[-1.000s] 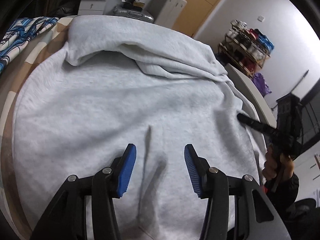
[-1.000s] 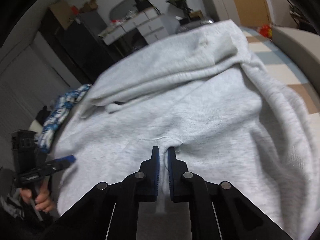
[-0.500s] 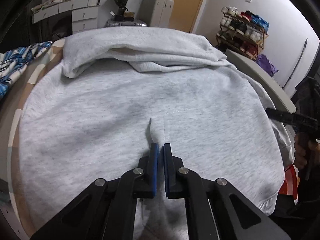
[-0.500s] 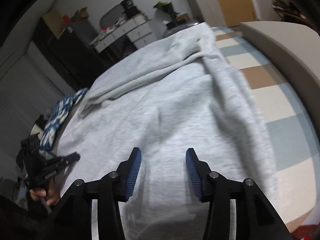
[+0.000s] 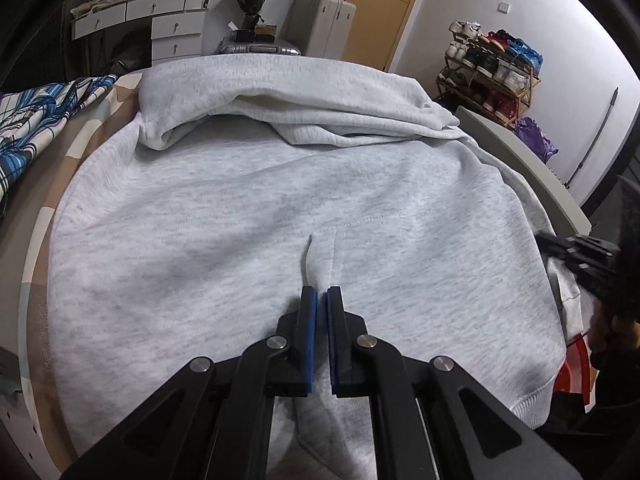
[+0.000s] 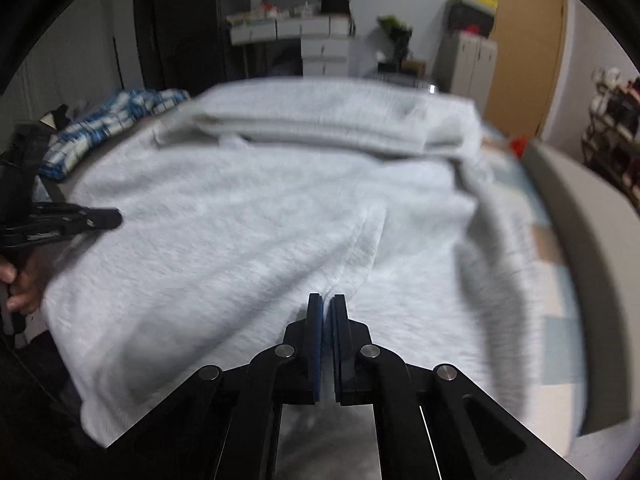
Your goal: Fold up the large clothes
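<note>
Bedroom clutter all around, but the bed [image 5: 48,184] itself is mostly covered by one big grey hoodie [image 5: 240,216] lying flat across the checked sheet. Its hood and top part are bunched in a thick roll along the far side, and the ribbed hem hangs over the near right corner.

Left gripper [image 5: 321,300] has its blue pads pressed together on a small raised pleat of the fabric, right about the middle of the near half. Right gripper [image 6: 327,312] is pinching a ridge of the hoodie too, closer to the right side, though that view is blurry so the exact bite is hard to read.

Edges: a strip of bare sheet shows on the hoodie's left side, and a wider patch of sheet on the right before the padded bed frame [image 6: 576,216]. A blue plaid shirt [image 5: 32,124] sits at the far left corner, apart from the hoodie. Drawers [image 5: 152,24], a cabinet [image 5: 320,28] and a shoe rack [image 5: 492,68] stand beyond the bed.
</note>
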Motion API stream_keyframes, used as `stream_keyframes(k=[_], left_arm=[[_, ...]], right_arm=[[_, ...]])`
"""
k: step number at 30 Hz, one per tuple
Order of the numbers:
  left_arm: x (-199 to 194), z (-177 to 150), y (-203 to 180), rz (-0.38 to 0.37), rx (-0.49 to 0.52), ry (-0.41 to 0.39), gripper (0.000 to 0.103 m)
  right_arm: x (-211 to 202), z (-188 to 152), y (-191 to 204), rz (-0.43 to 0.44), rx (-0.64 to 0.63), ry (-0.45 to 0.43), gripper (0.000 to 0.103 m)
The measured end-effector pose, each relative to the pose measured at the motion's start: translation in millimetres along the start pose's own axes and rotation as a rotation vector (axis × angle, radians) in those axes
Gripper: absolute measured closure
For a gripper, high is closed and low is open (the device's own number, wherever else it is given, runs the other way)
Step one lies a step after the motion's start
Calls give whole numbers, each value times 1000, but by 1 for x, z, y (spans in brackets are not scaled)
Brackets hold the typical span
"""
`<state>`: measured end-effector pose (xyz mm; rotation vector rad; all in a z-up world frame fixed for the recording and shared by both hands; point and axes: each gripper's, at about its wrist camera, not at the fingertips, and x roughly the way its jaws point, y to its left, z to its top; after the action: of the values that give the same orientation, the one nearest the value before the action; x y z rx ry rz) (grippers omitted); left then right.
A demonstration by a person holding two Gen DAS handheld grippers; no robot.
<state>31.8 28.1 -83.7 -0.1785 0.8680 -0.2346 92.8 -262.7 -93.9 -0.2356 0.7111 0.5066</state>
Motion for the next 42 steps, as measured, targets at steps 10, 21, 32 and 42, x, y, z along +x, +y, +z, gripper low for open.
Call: stream_keyframes(k=[10, 21, 32, 42], left_arm=[[-2, -7, -10, -25, 93, 41, 101], [-29, -3, 34, 69, -113, -54, 101], [-45, -15, 75, 167, -235, -96, 67], [-59, -38, 75, 141, -266, -69, 67]], right_arm=[[-5, -18, -32, 29, 122, 45, 77], [43, -4, -107, -116, 379, 106, 57], [24, -19, -143, -158, 536, 89, 86], [-2, -33, -122, -72, 444, 52, 34]])
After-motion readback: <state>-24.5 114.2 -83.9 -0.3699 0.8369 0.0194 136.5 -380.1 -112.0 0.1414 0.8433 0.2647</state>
